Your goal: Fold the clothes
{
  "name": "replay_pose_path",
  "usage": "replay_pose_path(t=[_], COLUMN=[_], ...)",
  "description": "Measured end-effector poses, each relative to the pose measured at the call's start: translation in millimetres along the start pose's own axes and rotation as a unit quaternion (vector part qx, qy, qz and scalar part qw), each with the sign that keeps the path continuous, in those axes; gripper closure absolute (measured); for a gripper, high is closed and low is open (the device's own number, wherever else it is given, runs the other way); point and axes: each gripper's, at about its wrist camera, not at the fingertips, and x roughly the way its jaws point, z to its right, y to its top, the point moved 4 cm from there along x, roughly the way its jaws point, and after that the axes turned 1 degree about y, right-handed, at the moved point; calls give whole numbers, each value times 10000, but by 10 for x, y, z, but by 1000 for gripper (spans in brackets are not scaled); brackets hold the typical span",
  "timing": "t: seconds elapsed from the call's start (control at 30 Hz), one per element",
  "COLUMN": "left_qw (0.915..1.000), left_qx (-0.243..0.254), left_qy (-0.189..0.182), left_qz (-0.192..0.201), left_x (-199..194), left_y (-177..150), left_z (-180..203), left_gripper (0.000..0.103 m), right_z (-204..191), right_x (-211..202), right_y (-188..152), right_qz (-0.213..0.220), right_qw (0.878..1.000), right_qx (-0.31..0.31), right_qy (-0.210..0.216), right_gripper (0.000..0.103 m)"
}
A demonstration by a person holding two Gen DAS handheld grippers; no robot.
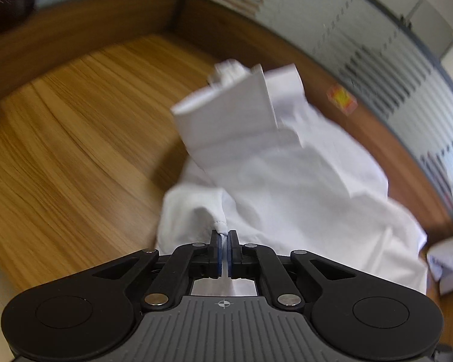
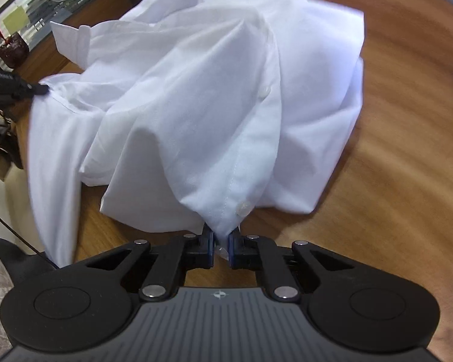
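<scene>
A white button-up shirt (image 1: 287, 166) lies crumpled on a wooden table (image 1: 75, 126). In the left wrist view its collar and a cuff stand up at the far end. My left gripper (image 1: 225, 235) is shut on a thin edge of the shirt. In the right wrist view the shirt (image 2: 202, 90) bulges up in folds, and my right gripper (image 2: 221, 235) is shut on its buttoned front edge, beside a button (image 2: 243, 208). The left gripper (image 2: 40, 89) shows at the far left of that view, pinching the shirt's other side.
A dark pot (image 2: 12, 51) stands at the table's far left. A small orange and yellow box (image 1: 341, 98) sits by the frosted glass partition (image 1: 392, 60). Crumpled white paper (image 1: 447, 262) lies at the right. A black cable (image 2: 12, 229) runs at the lower left.
</scene>
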Motion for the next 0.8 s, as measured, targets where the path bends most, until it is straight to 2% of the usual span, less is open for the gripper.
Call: replay_pose_path(t=[0.23,0.37,0.47,0.67,0.8], left_qw=[9961,9941,9942,9942,9938], left_qx=[-428,-475,-501,-541,-567], left_qy=[523,628,574,741,853], left_qz=[559,749,759,566,437], left_x=[-363,-471,-480,-330,-231], left_y=[556,854,947,856,796], left_z=[-426,-556,-605,-892,-1083], left_gripper=[98,98,98,98,97], right_z=[175,299,301,22,-15], right_x=[-623,-1090,-1350,-1200,-861], right_y=[265,465,613,1120,1611], right_qz=[585,740,737,795,720], right_qw=[9940,9867,9823,9625,9541], right_qx=[-38,-235,-518,-1313,-1711], right_qy=[-928,-1431,-1645,-2236,-2350], right_gripper=[94,94,94,94,94])
